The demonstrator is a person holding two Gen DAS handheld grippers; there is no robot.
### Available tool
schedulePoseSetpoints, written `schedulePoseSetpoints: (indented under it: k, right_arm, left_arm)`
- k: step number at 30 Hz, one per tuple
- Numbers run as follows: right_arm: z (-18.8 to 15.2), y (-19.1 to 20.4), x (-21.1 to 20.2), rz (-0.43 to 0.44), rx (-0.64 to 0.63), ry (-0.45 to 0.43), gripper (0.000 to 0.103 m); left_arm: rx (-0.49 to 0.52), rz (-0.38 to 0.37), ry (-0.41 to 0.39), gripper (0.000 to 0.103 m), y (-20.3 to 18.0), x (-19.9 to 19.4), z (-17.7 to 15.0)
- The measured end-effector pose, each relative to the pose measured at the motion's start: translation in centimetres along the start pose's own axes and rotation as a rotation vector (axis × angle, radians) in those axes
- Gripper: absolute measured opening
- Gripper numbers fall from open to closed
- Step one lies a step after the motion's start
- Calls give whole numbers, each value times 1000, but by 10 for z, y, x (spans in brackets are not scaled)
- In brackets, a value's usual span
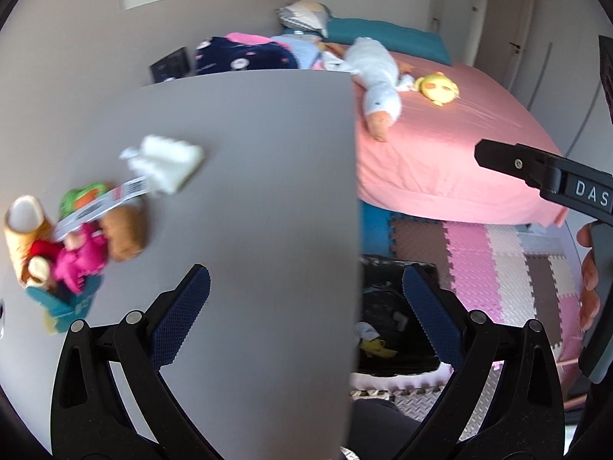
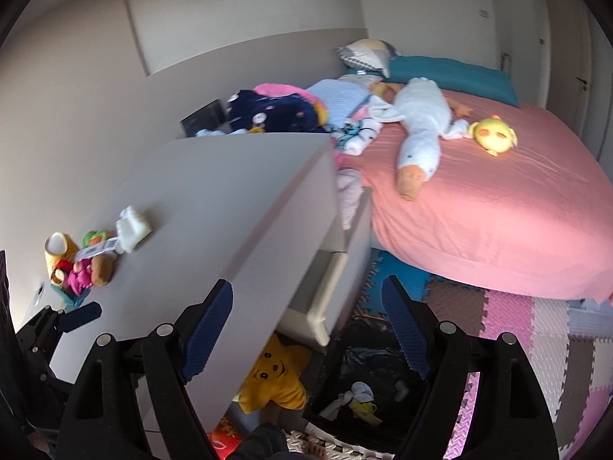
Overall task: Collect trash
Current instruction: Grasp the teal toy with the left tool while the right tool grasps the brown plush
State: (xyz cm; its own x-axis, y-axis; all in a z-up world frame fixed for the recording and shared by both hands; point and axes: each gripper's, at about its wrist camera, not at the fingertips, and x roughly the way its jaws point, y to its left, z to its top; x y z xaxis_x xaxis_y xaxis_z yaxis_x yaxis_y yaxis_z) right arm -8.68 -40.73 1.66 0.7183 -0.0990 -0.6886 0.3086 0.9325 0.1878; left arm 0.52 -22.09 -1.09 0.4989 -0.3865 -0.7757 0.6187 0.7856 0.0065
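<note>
Desk on my left, bed on my right, bin on the floor between them.

On the desk I see a cluster of small toys near its left edge, with a crumpled wrapper touching them on the far side. Below the desk's right front corner stands a bin on the floor mat, with scraps inside, and a star cushion sits just left of it under the desk. On the bed lies a goose plush, a round chick plush to its right, and pillows behind.
</note>
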Motion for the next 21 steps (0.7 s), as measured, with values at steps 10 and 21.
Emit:
schedulePoseSetpoints:
  k: [10, 21]
  right_arm:
    - [-1, 51, 18, 67, -47, 31, 80]
    - [-1, 101, 34, 137, -96, 56, 80]
  left_arm:
    - [-81, 87, -16, 97, 59, -21, -19]
    - [-181, 168, -36, 97, 119, -37, -37]
